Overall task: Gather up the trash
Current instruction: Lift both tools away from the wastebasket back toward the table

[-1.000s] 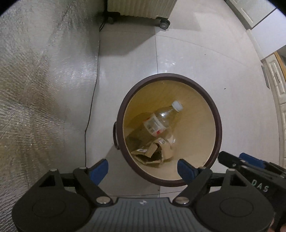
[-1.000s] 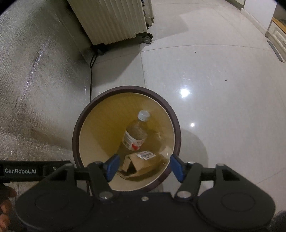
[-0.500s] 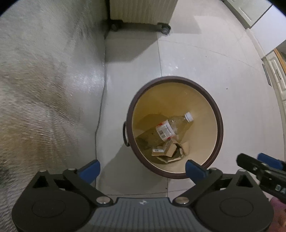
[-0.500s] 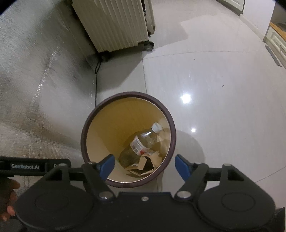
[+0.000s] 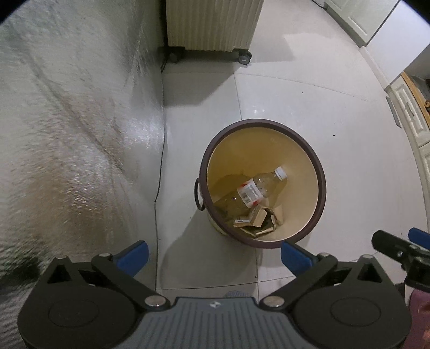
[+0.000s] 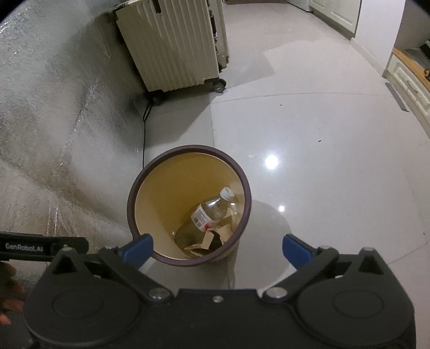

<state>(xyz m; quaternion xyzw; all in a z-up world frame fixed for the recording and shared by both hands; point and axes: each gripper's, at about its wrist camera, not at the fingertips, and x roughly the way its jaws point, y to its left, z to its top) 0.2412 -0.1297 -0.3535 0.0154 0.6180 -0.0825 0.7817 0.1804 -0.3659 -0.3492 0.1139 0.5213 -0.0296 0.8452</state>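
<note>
A round bin with a dark brown rim (image 5: pixel 321 185) and a yellow inside stands on the tiled floor; it also shows in the right wrist view (image 6: pixel 188 261). Inside it lie a clear plastic bottle (image 5: pixel 258 188) (image 6: pixel 212 208) with a white cap and a torn brown cardboard box (image 5: pixel 258 222) (image 6: pixel 207 241). My left gripper (image 5: pixel 215 255) is open and empty, above and in front of the bin. My right gripper (image 6: pixel 217 248) is open and empty, above the bin's near rim.
A cream ribbed suitcase on wheels (image 6: pixel 172 45) (image 5: pixel 212 24) stands behind the bin. A silvery foil mat (image 5: pixel 67 120) (image 6: pixel 48 134) covers the floor at the left, with a thin black cable (image 5: pixel 158 188) along its edge. White cabinets (image 5: pixel 411 112) stand at the right.
Both grippers have risen and drawn back from the bin, which now looks smaller and farther off. The bottle and cardboard have stayed in the bin. Both grippers remain open.
</note>
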